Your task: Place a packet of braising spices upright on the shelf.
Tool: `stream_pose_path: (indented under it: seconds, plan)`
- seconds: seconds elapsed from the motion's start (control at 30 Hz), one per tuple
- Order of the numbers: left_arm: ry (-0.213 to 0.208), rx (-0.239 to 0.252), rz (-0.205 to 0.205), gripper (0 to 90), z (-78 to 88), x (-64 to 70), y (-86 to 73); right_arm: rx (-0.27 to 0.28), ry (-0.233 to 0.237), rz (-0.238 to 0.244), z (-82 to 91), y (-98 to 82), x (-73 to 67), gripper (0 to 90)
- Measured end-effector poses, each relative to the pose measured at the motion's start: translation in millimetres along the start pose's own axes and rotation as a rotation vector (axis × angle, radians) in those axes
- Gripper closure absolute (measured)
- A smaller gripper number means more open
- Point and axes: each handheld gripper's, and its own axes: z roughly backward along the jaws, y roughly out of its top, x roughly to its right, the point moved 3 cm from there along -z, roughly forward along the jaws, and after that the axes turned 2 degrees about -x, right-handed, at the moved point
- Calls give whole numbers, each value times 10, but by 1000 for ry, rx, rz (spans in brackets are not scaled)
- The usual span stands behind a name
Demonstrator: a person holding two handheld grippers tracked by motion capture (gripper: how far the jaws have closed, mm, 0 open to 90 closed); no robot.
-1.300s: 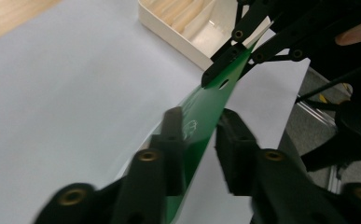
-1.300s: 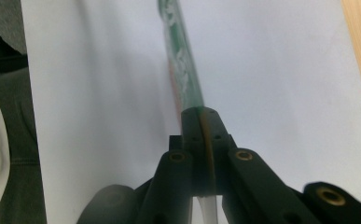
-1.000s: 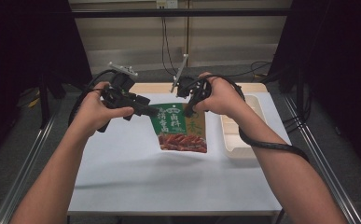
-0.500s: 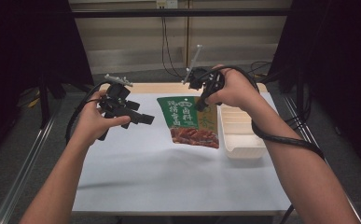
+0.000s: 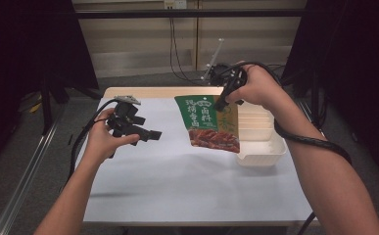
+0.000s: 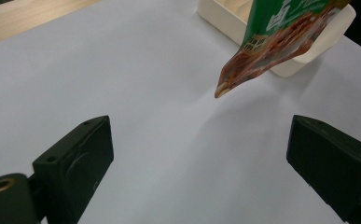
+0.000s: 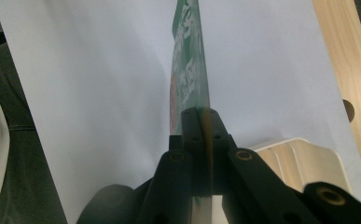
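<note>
Left tool [image 5: 148,133], high view, at 9 o'clock on the white worktop [image 5: 177,186]: held in the person's left hand [image 5: 104,139], forearm entering from 7 o'clock, jaws pointing toward 3 o'clock. In the left gripper view its two black jaws stand wide apart with nothing between them, above bare worktop.

One pouch [image 5: 209,122], centre to 1 o'clock: green upper panel with large white Chinese characters, reading roughly 现捞卤料 though not surely legible, and a reddish-brown food photograph on the lower part. It hangs in the air, tilted, its lower right corner over the near edge of the tray. In the left gripper view its lower corner [image 6: 243,70] hangs clear of the worktop.

Right tool [image 5: 222,102], at 1 o'clock: held in the right hand [image 5: 255,88], wrist bent downward, forearm entering from 5 o'clock with a black cable [image 5: 314,142] draped over it. Its jaws are clamped on the pouch's upper right edge; the right gripper view shows the pouch [image 7: 190,70] edge-on between the closed jaws.

One cream tray [image 5: 265,142], at 3 o'clock, resting on the worktop.
</note>
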Motion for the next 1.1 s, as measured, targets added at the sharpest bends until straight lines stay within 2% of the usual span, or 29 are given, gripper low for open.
stream_pose_path:
  seconds: [0.07,0.17,0.2,0.23,0.27,0.3,0.33,0.43,0.53,0.57,0.7,0.8,0.83,0.87,0.9,0.93,1.0,1.1]
  plan:
    - [16,-12,-10,69,-25,3,-27,7,-7,2,23,-11,23,900]
    - [18,-12,-9,64,-55,4,-58,6,-5,-6,58,-35,51,900]
    - [38,-11,-17,63,-66,-2,-74,10,2,-1,61,-41,58,900]
    - [32,-14,-13,63,-74,-5,-86,11,-6,-5,71,-48,72,900]
    - [44,-12,-15,62,-84,-15,-99,14,-8,-10,80,-54,81,900]
    - [34,-3,-10,61,-97,-18,-109,9,-4,-9,89,-64,84,900]
    - [35,-16,-12,60,-100,-27,-122,6,-9,-7,95,-68,91,900]
    - [57,-21,-13,58,-127,-50,-158,6,-19,-8,113,-82,111,900]
    - [53,-23,-9,58,-140,-69,-195,3,-23,-17,144,-102,126,900]
    - [54,-5,-6,58,-157,-72,-207,5,-20,-7,152,-111,135,900]
    - [68,-12,4,55,-179,-103,-266,16,-28,-24,204,-153,157,900]
    - [59,-36,6,54,-183,-123,-302,23,-24,-30,226,-187,167,900]
    - [66,-12,23,53,-202,-119,-312,20,-22,-37,234,-202,167,900]
    - [63,-31,7,52,-188,-134,-320,25,-24,-37,237,-213,173,900]
    - [61,-25,18,53,-187,-130,-327,26,-25,-34,243,-228,179,900]
    - [78,-19,7,53,-192,-141,-340,22,-26,-43,248,-244,178,900]
    - [86,-25,9,51,-185,-143,-354,26,-28,-40,253,-276,194,900]
    - [77,-22,8,51,-183,-150,-372,25,-35,-52,274,-333,218,900]
